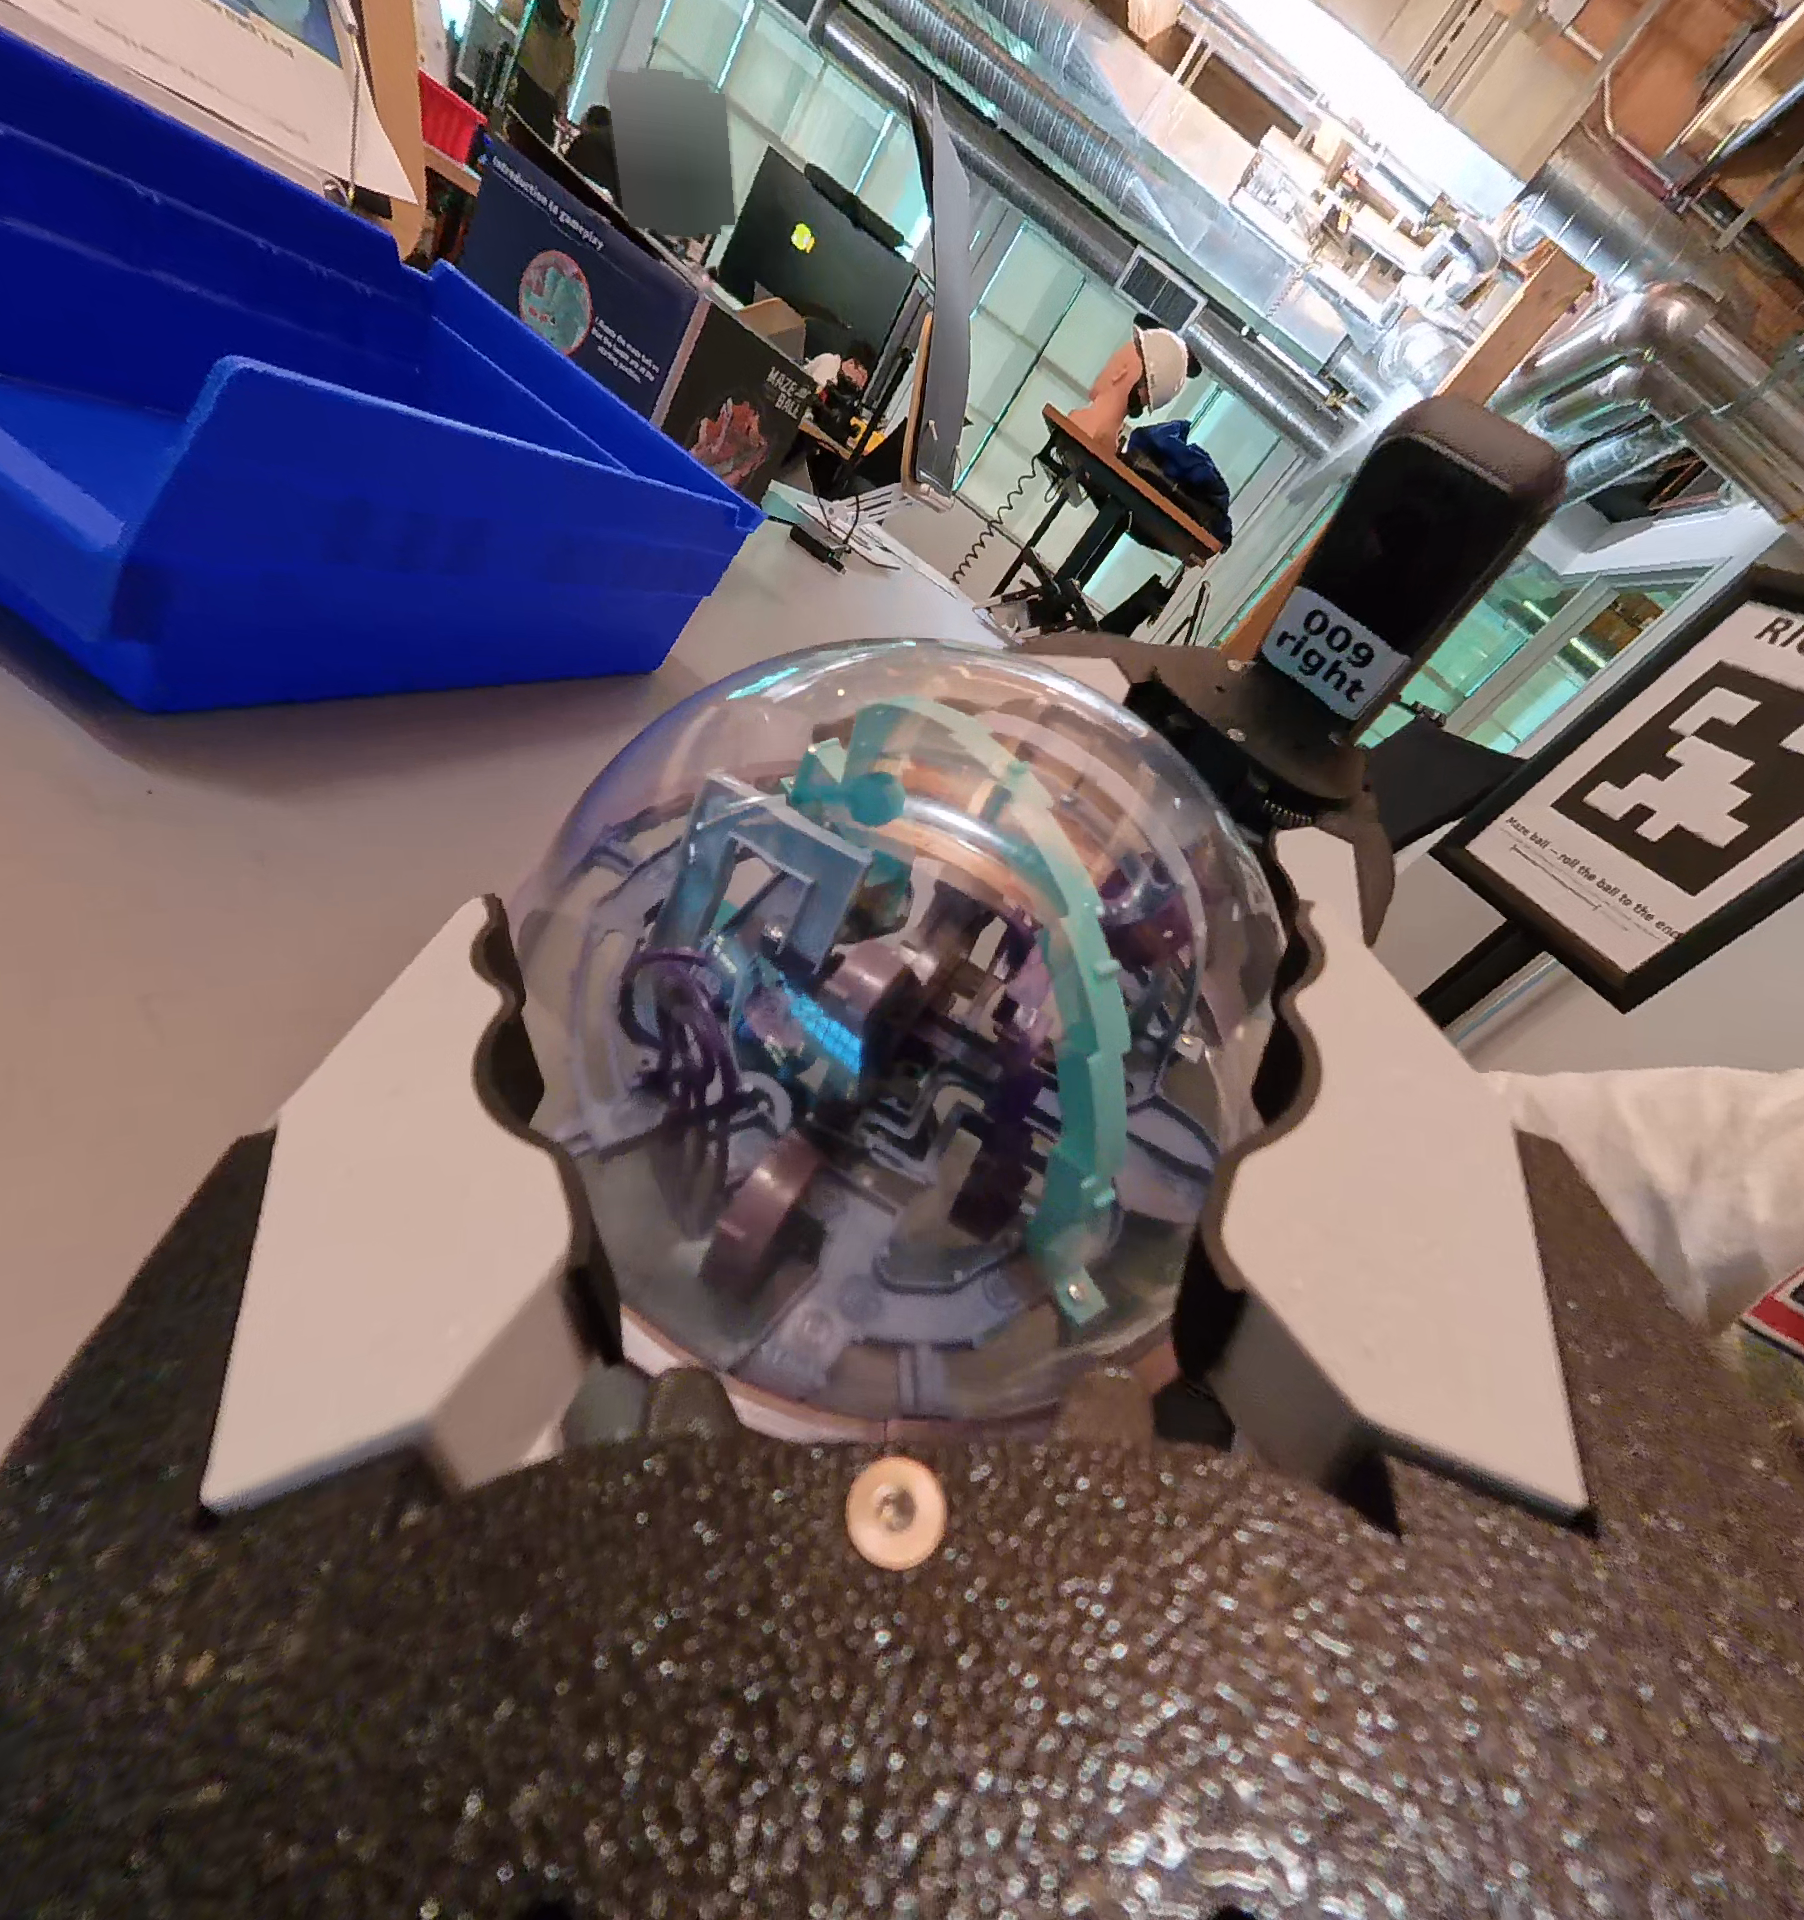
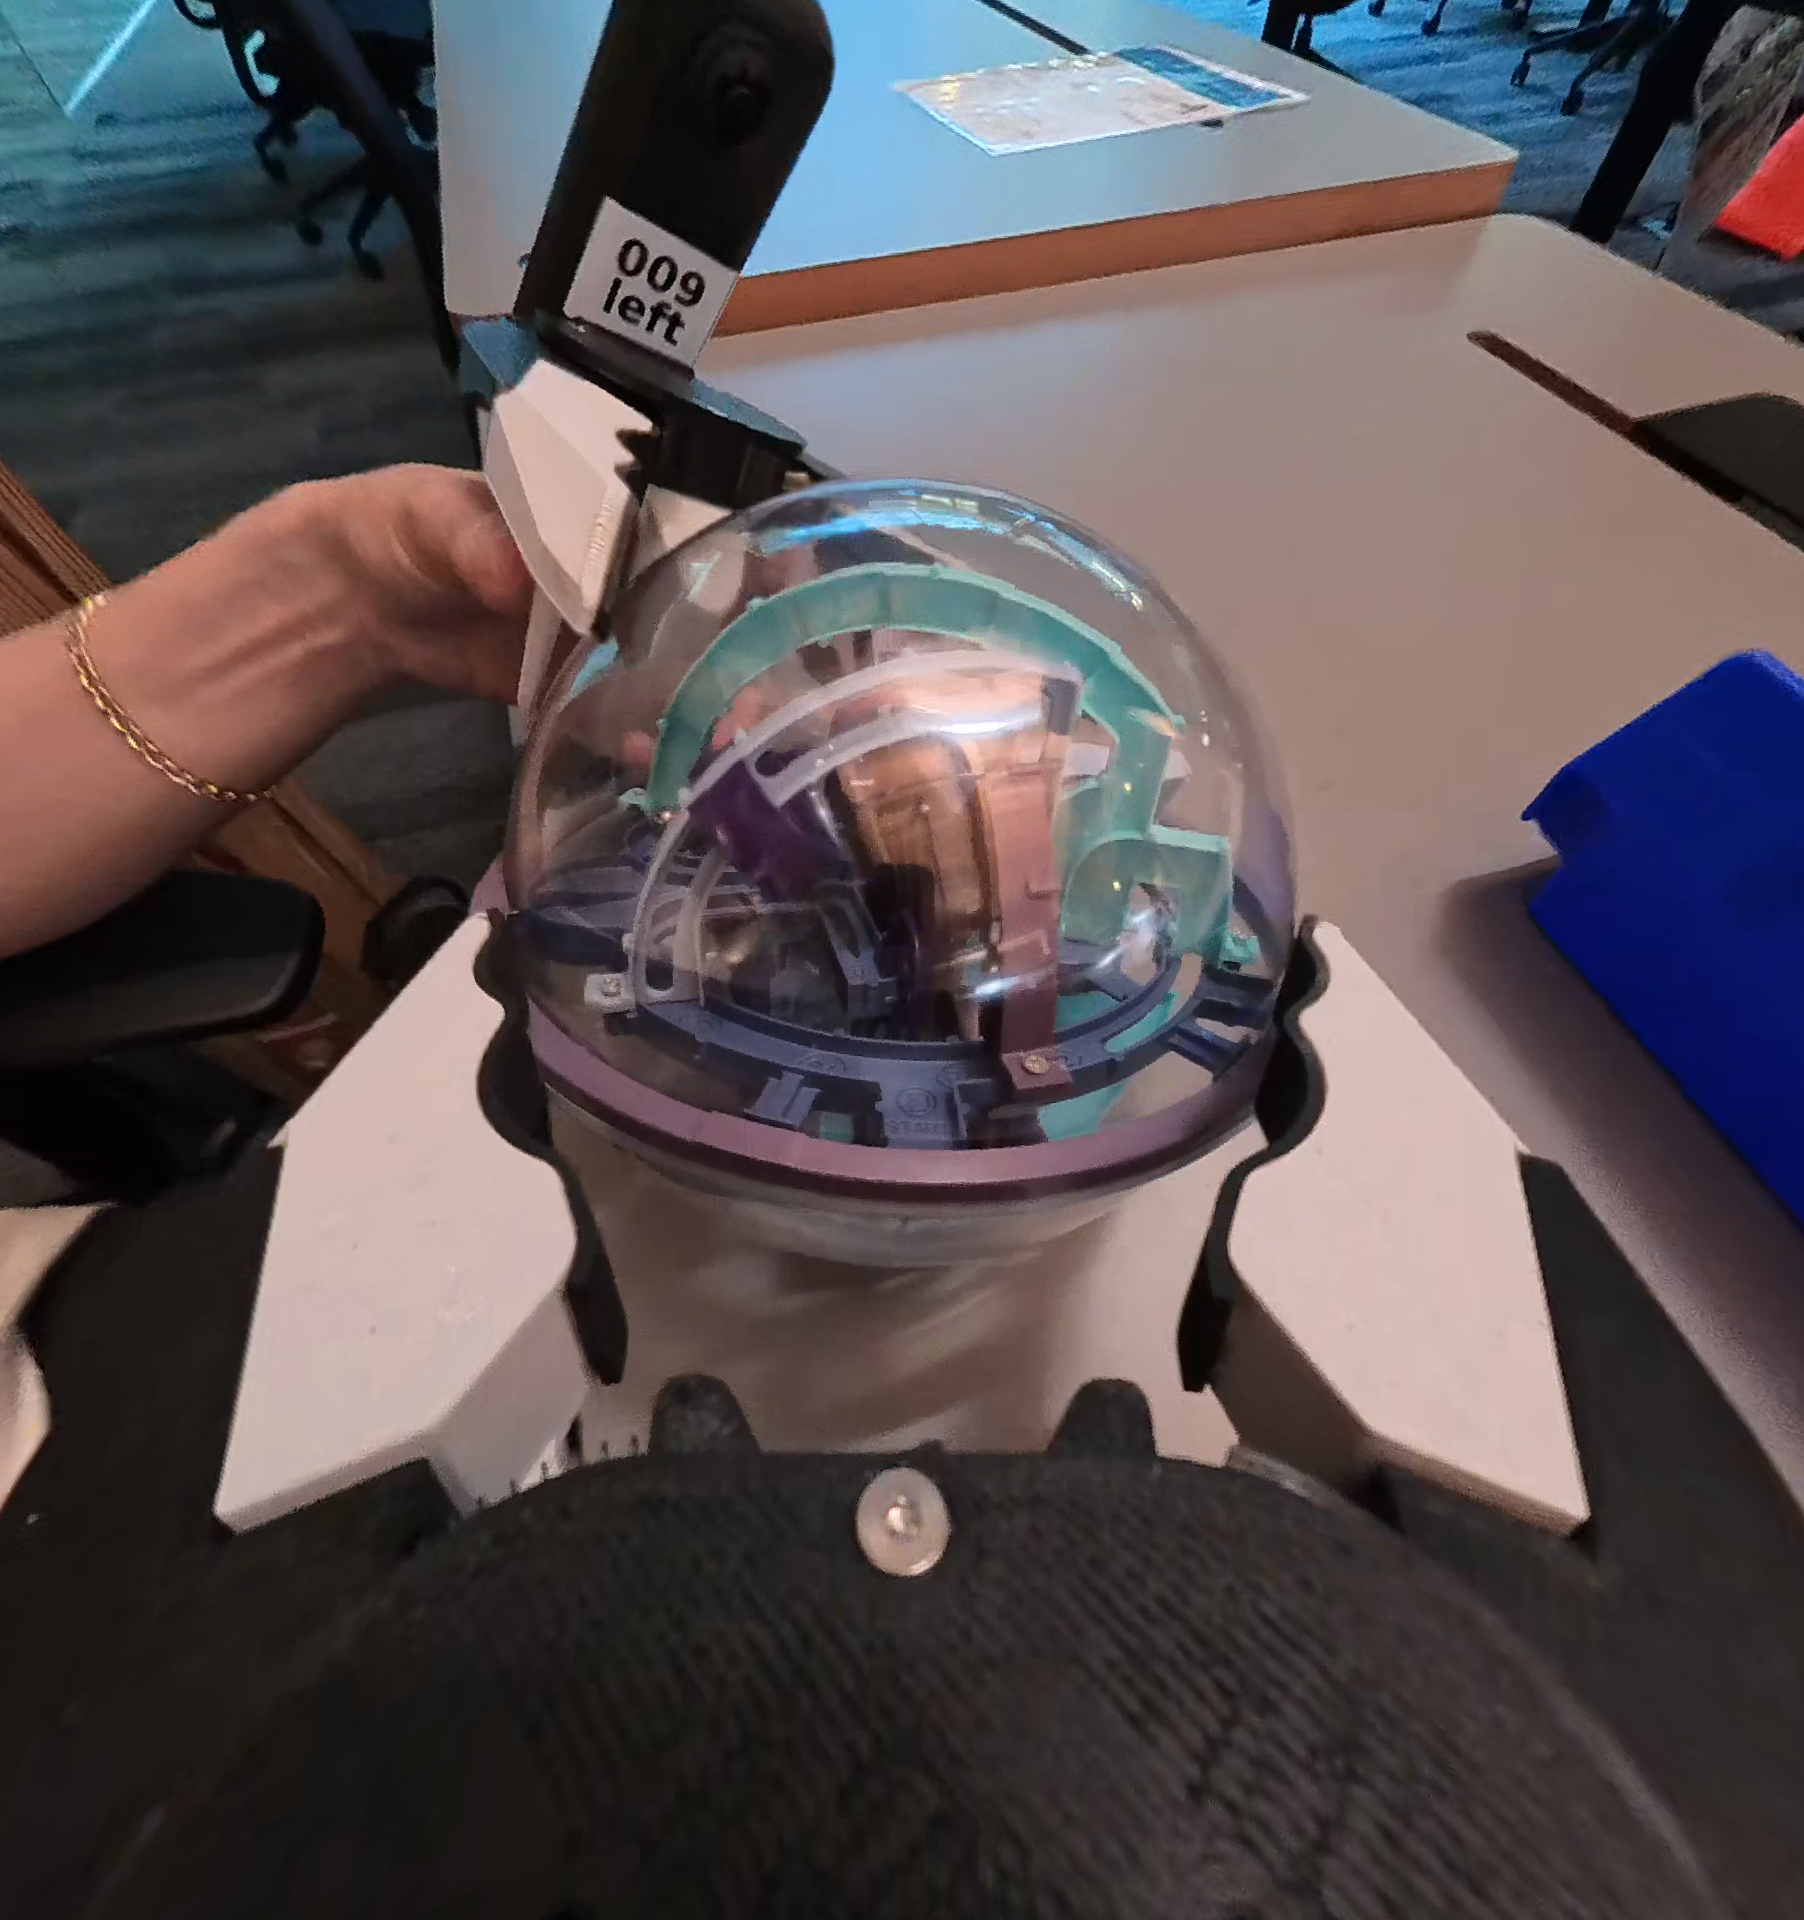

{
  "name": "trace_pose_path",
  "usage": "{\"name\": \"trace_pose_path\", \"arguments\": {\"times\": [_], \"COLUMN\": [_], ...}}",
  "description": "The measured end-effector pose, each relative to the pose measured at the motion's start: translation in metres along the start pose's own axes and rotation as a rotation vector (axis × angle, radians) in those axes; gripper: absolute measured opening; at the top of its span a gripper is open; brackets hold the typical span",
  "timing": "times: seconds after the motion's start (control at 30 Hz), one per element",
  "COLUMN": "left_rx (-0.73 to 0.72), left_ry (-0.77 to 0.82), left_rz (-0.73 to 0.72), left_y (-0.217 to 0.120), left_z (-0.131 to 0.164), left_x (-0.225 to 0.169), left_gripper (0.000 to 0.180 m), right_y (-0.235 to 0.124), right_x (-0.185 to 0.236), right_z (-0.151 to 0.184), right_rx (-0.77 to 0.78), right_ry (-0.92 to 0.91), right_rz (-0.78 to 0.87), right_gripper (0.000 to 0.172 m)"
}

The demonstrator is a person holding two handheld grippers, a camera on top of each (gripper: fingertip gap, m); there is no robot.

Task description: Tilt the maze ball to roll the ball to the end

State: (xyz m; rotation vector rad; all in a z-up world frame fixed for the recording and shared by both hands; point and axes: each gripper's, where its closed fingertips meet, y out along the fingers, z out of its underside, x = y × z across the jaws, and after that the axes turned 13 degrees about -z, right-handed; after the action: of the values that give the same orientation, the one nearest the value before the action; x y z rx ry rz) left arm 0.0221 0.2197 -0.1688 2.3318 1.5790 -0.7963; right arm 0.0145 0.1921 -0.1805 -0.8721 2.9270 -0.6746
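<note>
Maze ball [image 2: 898, 883], lifted above the table [image 1: 202, 831], clamped from opposite sides by the left gripper [image 1: 893, 966] and right gripper [image 2: 898, 997] (pads pressed on the clear shell); tilts should be small, slow and matched between both.

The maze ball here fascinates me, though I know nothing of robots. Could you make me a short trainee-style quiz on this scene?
1. True or false: only one gripper grips the maze ball.
2. What colour is the bin on the table?
3. The ring around the sphere's middle is: A purple, B yellow, C red.

Key: 1 false, the left gripper and right gripper both clamp it; 2 blue; 3 A.
</note>
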Motion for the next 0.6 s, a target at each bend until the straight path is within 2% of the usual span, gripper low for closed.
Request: {"name": "trace_pose_path", "arguments": {"times": [0.17,0.23,0.3,0.53,0.6], "left_rx": [0.001,-0.001,-0.001,-0.015,-0.01], "left_ry": [0.017,0.019,0.034,0.017,0.031], "left_rz": [-0.01,-0.006,-0.003,0.005,0.015], "left_y": [0.001,0.001,0.002,0.0,0.0], "left_z": [0.0,0.0,0.001,-0.002,-0.001], "left_x": [0.0,-0.001,-0.003,-0.002,-0.004], "left_gripper": [0.137,0.137,0.137,0.132,0.133], "right_y": [-0.008,-0.006,0.0,-0.001,-0.002], "right_x": [0.004,0.009,0.015,0.01,0.013], "right_z": [-0.025,-0.027,-0.022,-0.024,-0.023], "right_rx": [-0.019,-0.006,-0.005,-0.096,-0.121], "right_ry": [-0.352,-0.416,-0.369,-0.247,-0.264], "right_rz": [0.08,0.058,-0.017,0.044,0.078], "right_gripper": [0.14,0.135,0.125,0.126,0.126]}}
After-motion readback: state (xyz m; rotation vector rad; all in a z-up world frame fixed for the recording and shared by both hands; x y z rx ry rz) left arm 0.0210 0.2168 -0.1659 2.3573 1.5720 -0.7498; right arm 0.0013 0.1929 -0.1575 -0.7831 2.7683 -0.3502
